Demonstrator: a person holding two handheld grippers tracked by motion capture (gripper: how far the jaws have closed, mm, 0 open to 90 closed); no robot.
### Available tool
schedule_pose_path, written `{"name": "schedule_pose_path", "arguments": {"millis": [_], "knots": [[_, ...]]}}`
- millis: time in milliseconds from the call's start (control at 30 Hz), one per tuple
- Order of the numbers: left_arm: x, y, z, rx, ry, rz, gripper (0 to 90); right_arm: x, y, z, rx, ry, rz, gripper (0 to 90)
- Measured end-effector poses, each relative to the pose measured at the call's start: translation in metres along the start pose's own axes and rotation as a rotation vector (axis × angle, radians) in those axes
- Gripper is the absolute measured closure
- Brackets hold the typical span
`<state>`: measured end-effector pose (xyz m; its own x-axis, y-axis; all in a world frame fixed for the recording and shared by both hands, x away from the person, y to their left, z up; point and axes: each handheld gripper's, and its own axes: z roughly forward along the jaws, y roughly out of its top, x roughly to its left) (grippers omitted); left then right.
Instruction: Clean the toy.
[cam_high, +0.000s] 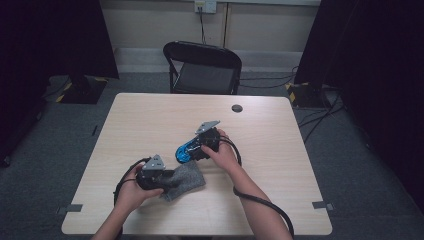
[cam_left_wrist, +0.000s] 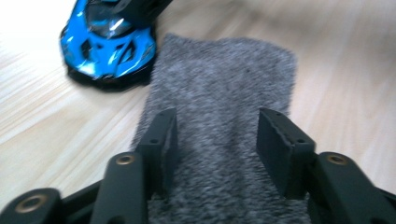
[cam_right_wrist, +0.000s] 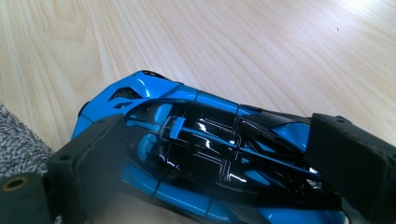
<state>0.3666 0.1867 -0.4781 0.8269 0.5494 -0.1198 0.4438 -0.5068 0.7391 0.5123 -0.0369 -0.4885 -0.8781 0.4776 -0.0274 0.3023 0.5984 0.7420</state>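
A blue and black toy car (cam_high: 183, 152) (cam_right_wrist: 154, 93) rests on the pale wooden table (cam_high: 145, 117), just left of centre. My right gripper (cam_high: 196, 147) (cam_right_wrist: 217, 140) straddles it from above, one jaw pressed against each side. A grey fuzzy cloth (cam_high: 190, 181) (cam_left_wrist: 224, 74) lies flat near the front of the table, and a corner of the cloth (cam_right_wrist: 18, 135) reaches close to the car. My left gripper (cam_high: 171, 176) (cam_left_wrist: 217, 128) hovers low over the cloth's near end with its jaws apart and nothing between them. The car (cam_left_wrist: 107, 46) sits beyond the cloth's far left corner.
A small dark round disc (cam_high: 237, 108) lies on the table's far side. Behind the table stands a black folding chair (cam_high: 205, 67). Cables trail over the floor at the right (cam_high: 320, 117). Grey tape marks (cam_high: 322, 204) sit at the table's front corners.
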Motion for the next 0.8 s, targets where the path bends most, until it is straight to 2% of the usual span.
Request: {"name": "schedule_pose_path", "arguments": {"millis": [67,133,233,300,333,400,467,567,800], "knots": [[-0.002,-0.002,0.005,0.037,0.004,0.022,42.2,0.0,0.002,0.0,0.01,0.002,-0.003,5.3],[-0.002,-0.005,0.01,0.049,0.014,0.029,40.9,0.0,0.002,0.001,0.011,0.005,-0.001,5.2],[-0.002,-0.006,0.012,0.056,0.014,0.058,42.7,0.0,0.002,0.001,0.015,0.007,0.001,5.1],[-0.002,-0.007,0.012,0.056,0.02,0.062,47.0,0.0,0.002,0.001,0.017,0.006,-0.001,4.9],[-0.002,-0.007,0.012,0.058,0.02,0.056,51.2,-0.001,0.002,0.001,0.016,0.006,-0.001,4.7],[-0.002,-0.005,0.011,0.071,0.027,0.039,65.4,0.0,0.003,0.001,0.021,0.005,0.003,4.4],[-0.001,-0.003,0.009,0.092,0.028,0.0,71.6,0.0,0.003,0.001,0.024,0.001,0.002,4.2],[0.005,-0.001,0.008,0.098,0.031,-0.057,74.3,0.001,0.004,0.001,0.03,-0.001,0.008,4.0],[0.025,0.002,0.005,0.107,0.102,-0.095,75.7,0.0,0.007,0.002,0.061,0.001,0.003,3.9]]}}
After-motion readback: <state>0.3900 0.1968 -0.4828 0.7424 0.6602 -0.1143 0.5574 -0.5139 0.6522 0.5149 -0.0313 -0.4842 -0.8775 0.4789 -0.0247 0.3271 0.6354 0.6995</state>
